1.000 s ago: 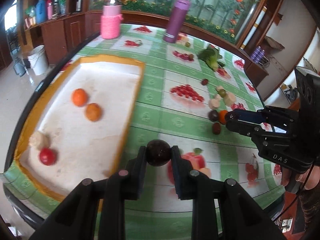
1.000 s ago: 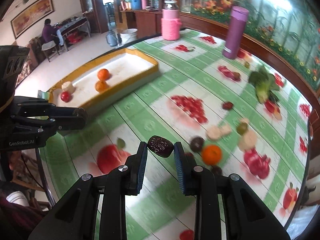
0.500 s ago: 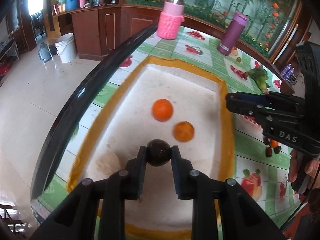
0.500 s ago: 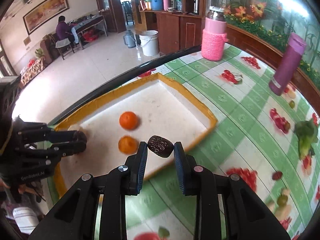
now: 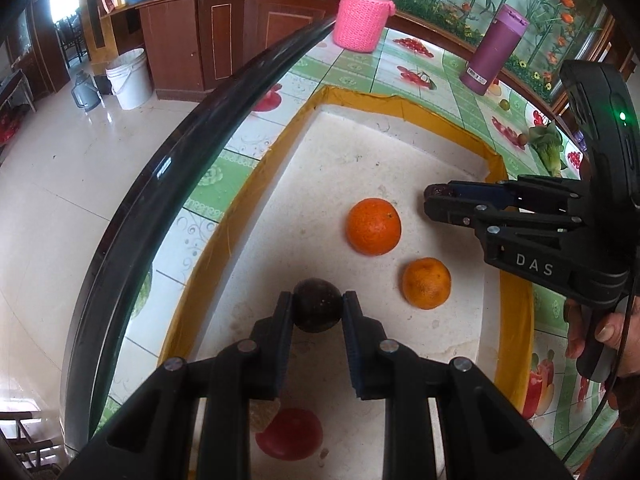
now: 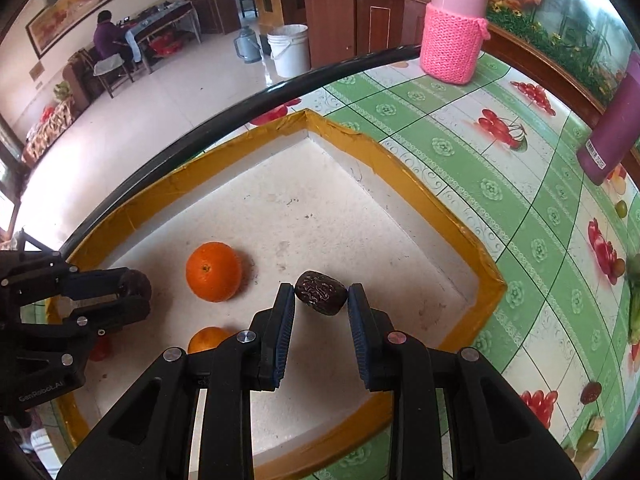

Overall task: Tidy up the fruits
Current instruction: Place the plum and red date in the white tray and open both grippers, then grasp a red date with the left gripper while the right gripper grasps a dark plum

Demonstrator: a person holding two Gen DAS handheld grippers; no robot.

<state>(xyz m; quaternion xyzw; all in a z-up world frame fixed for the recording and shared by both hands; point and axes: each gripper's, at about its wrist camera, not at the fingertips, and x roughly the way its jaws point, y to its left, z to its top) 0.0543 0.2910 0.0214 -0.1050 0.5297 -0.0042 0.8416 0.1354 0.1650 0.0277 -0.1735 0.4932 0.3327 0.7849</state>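
Both tools hang over the yellow-rimmed tray (image 5: 224,236) on the desk (image 6: 472,148). The left tool (image 5: 318,312) grips a round dark fruit (image 5: 318,310) between its pads; the right tool (image 6: 320,302) pinches a wrinkled date (image 6: 320,292) (tilted a little). Below lie two oranges (image 5: 374,226) (image 5: 426,283) — close together — and a red fruit (image 5: 290,434) beside a pale lump (image 5: 262,414).

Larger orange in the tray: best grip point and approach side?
Grip the larger orange across its widest middle, coming from above. It is round and sits apart from the smaller orange on the tray floor, so the jaws probably clear both flanks.
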